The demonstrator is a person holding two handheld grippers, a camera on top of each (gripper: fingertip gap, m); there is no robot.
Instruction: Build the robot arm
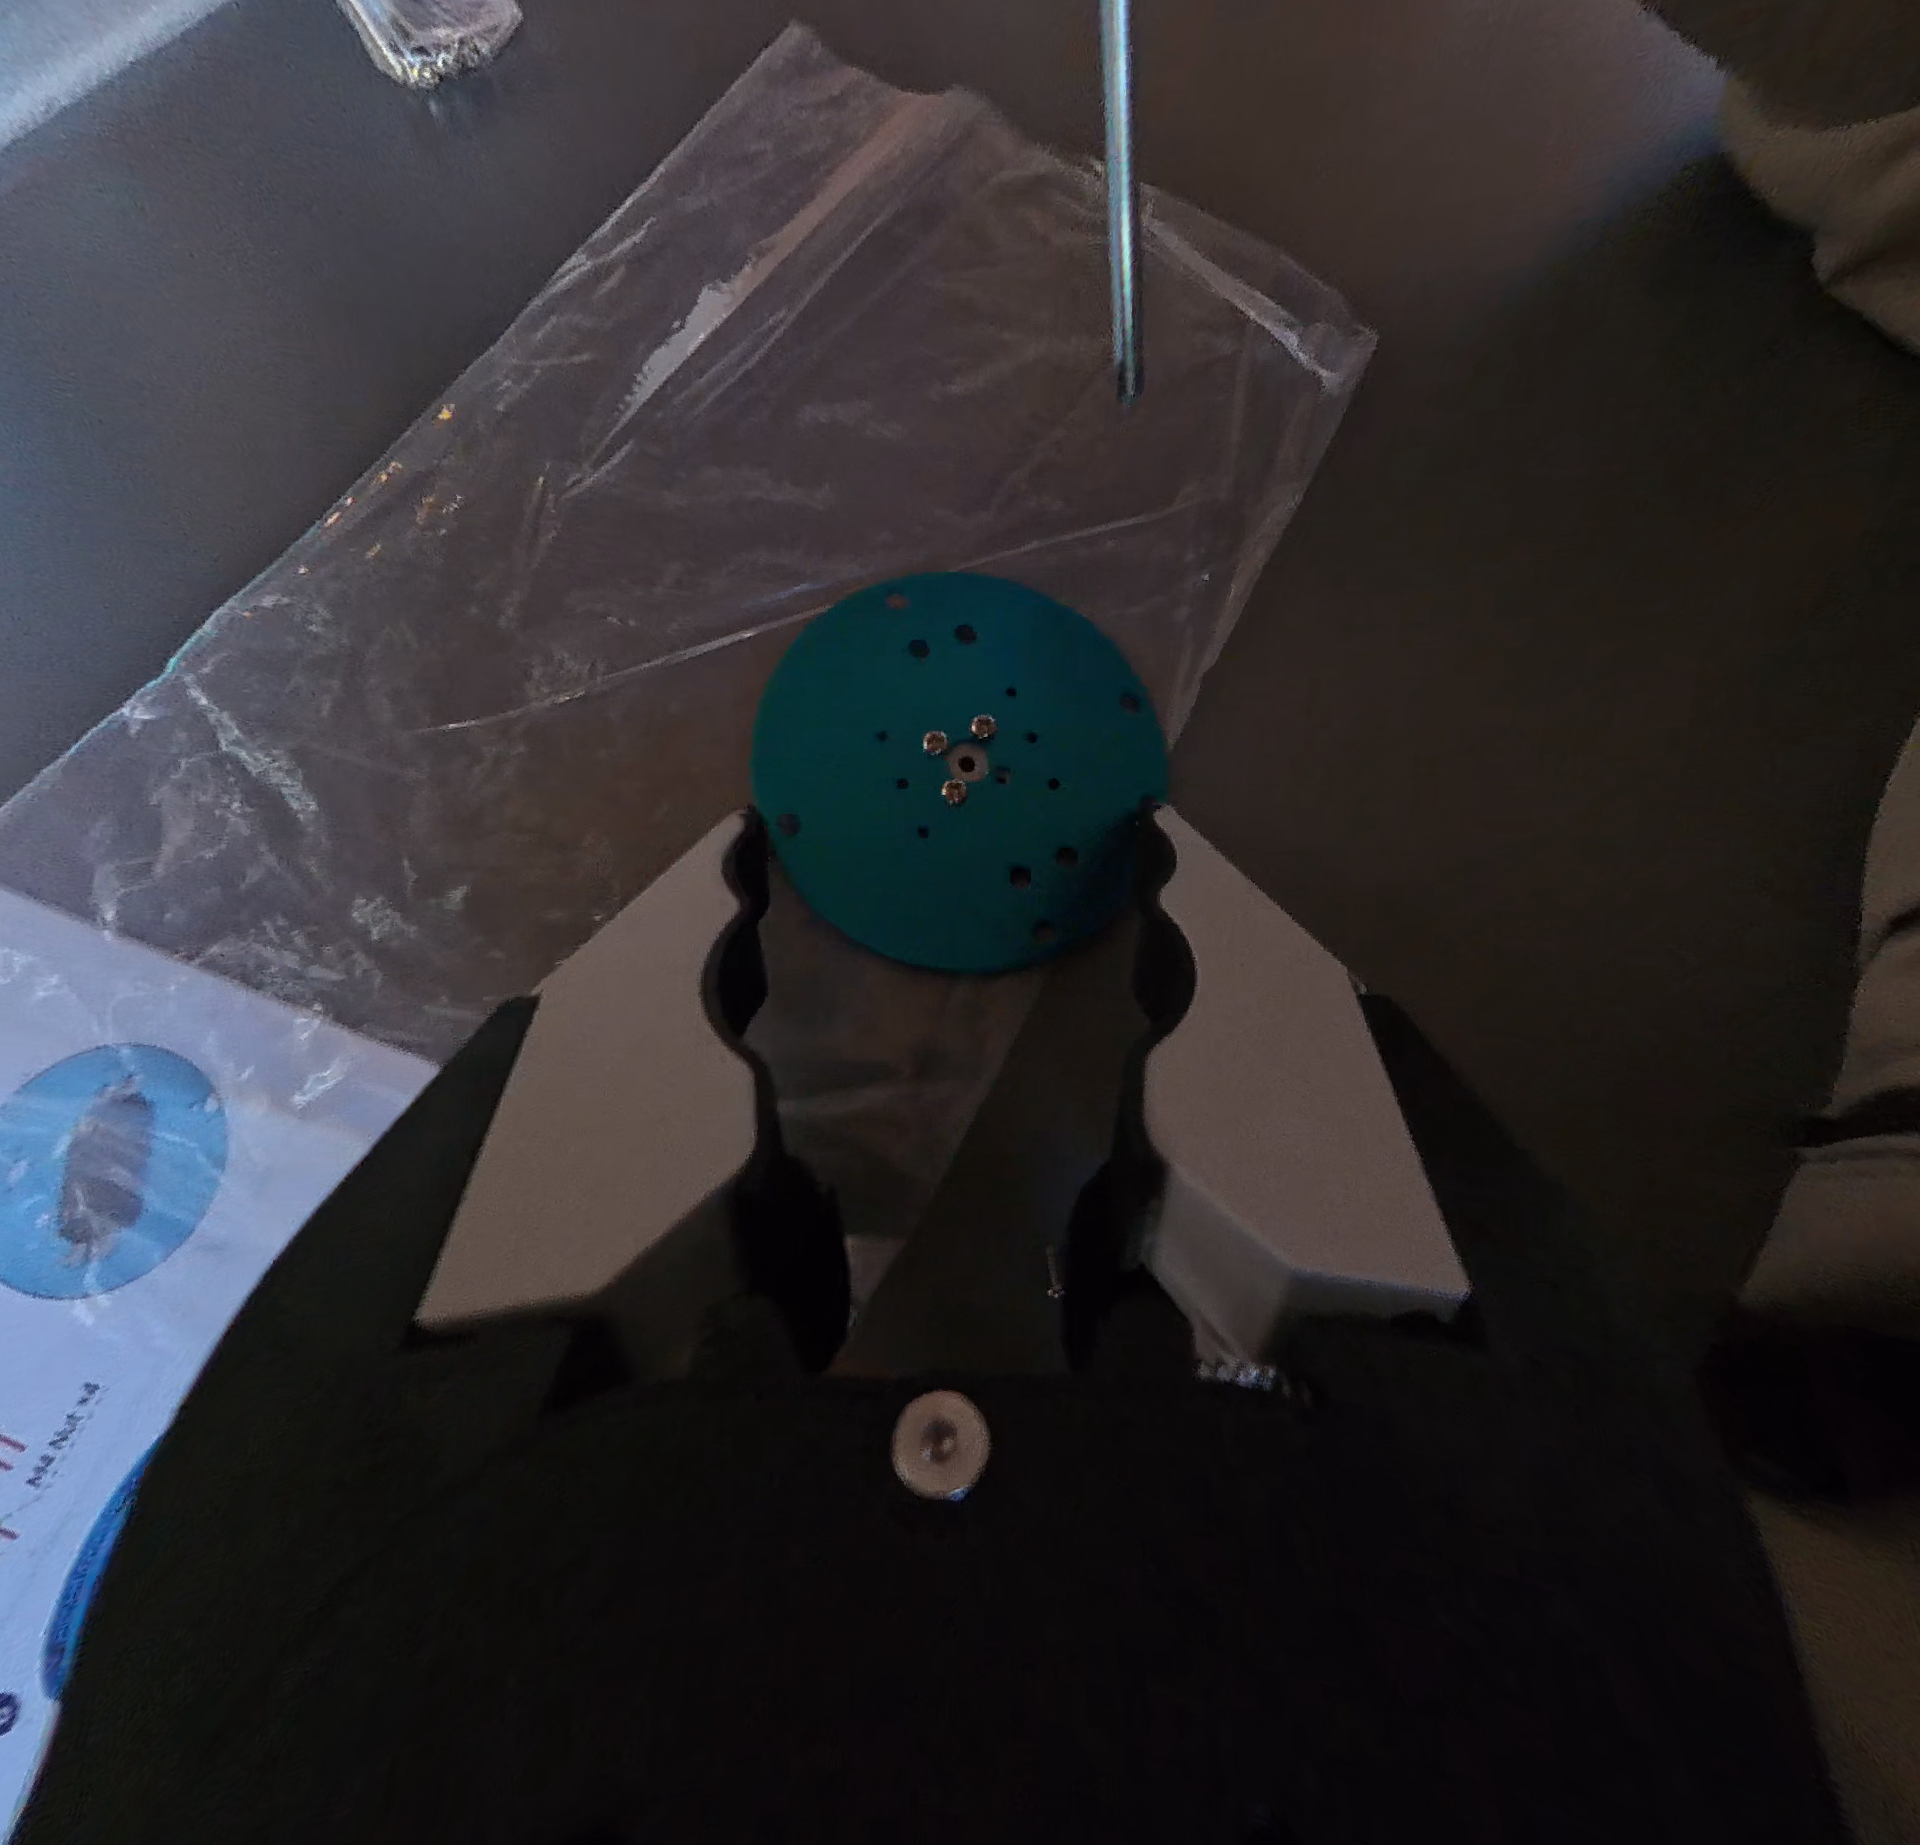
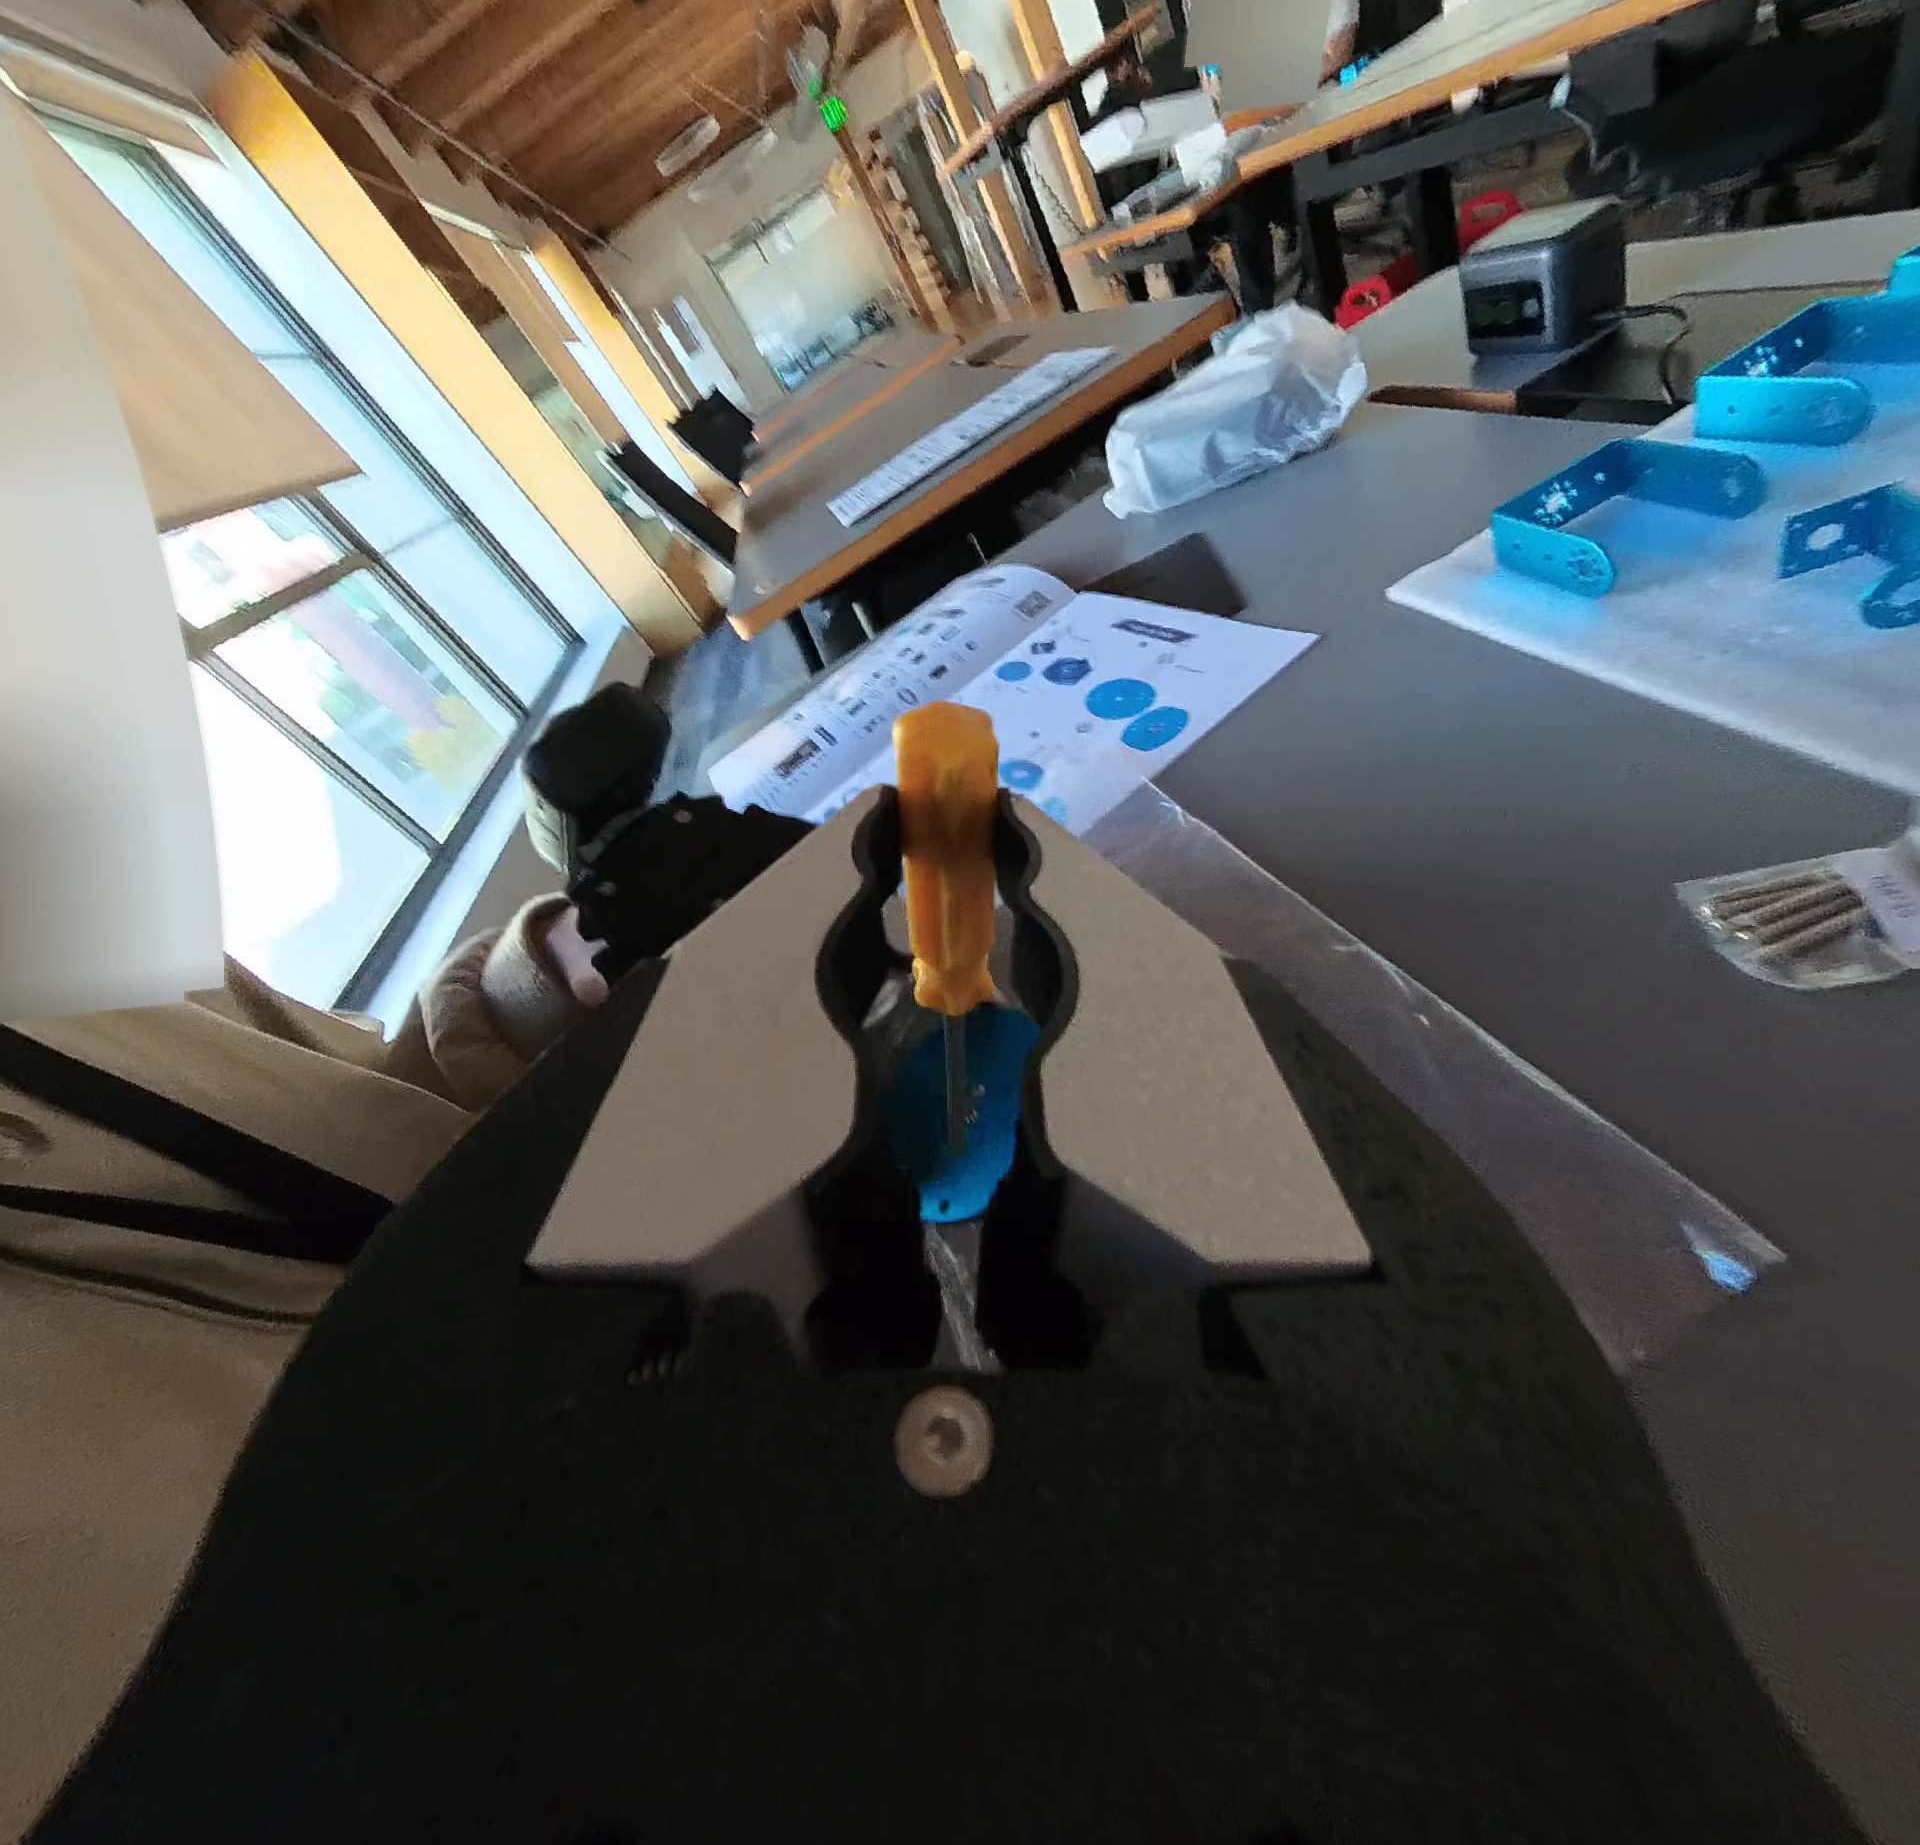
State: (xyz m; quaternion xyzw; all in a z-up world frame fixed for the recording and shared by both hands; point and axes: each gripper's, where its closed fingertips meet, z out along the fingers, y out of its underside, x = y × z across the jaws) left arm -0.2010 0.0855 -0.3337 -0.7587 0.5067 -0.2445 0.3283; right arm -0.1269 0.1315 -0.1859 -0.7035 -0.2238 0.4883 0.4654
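1. On the dark grey table [image 2: 1455,860], a large clear plastic bag [image 1: 727,507] lies flat beneath both grippers.
2. At the table's near left edge, an open printed booklet [image 2: 1039,673] lies partly under the bag; its corner also shows in the left wrist view [image 1: 114,1172].
3. At the far right of the table, a white mat [image 2: 1662,632] carries several blue metal brackets [image 2: 1621,507].
4. A crumpled plastic bag [image 2: 1236,403] lies at the far edge of the table.
5. The left gripper [image 1: 951,829] has its fingers clamped on the rim of a round blue disc [image 1: 961,772], one finger on each side. The disc is above the clear bag, face to the camera, with many small holes and three small screws around its centre hole.
6. The right gripper [image 2: 940,829] has its fingers closed on the orange handle of a screwdriver [image 2: 945,860], handle end uppermost.
7. The screwdriver's metal shaft [image 1: 1120,164] points down toward the disc; in the left wrist view its tip is apart from the disc.
8. A small packet of screws [image 2: 1797,912] lies on the table to the right of the clear bag.
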